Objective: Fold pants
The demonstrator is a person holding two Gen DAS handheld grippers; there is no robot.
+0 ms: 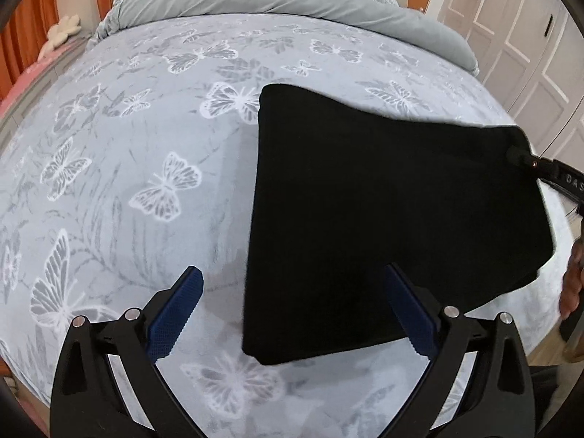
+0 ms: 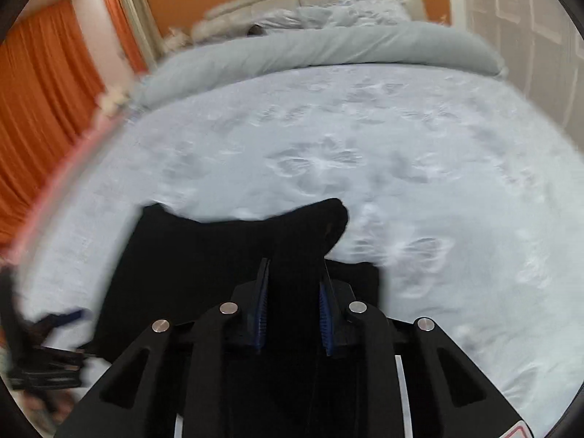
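Left wrist view has the left tool (image 1: 292, 310) standing wide, its blue-padded fingers (image 1: 175, 314) spread with nothing between the pads; the right-hand finger lies over the near edge of the pants (image 1: 383, 211) without pinching them. Those pants are black and folded into a compact, roughly square bundle, lying on the bed (image 1: 146, 146) just ahead of that tool and to its right. At the far right corner of the bundle the right tool (image 1: 525, 157) reaches in from the frame edge, meeting the cloth there.

Right wrist view (heavily motion-blurred) shows the right tool (image 2: 294, 299) drawn narrow, black fabric running up between its two pads; it looks pinched on a raised corner of the pants (image 2: 219, 255), though the blur makes the contact hard to confirm. Beyond, the sheet is pale blue with white butterflies (image 1: 164, 193). A grey duvet (image 1: 292, 3) is rolled back across the far end of the bed. Orange curtains (image 2: 40, 109) hang on the left, and white wardrobe doors (image 1: 529, 36) stand on the right.
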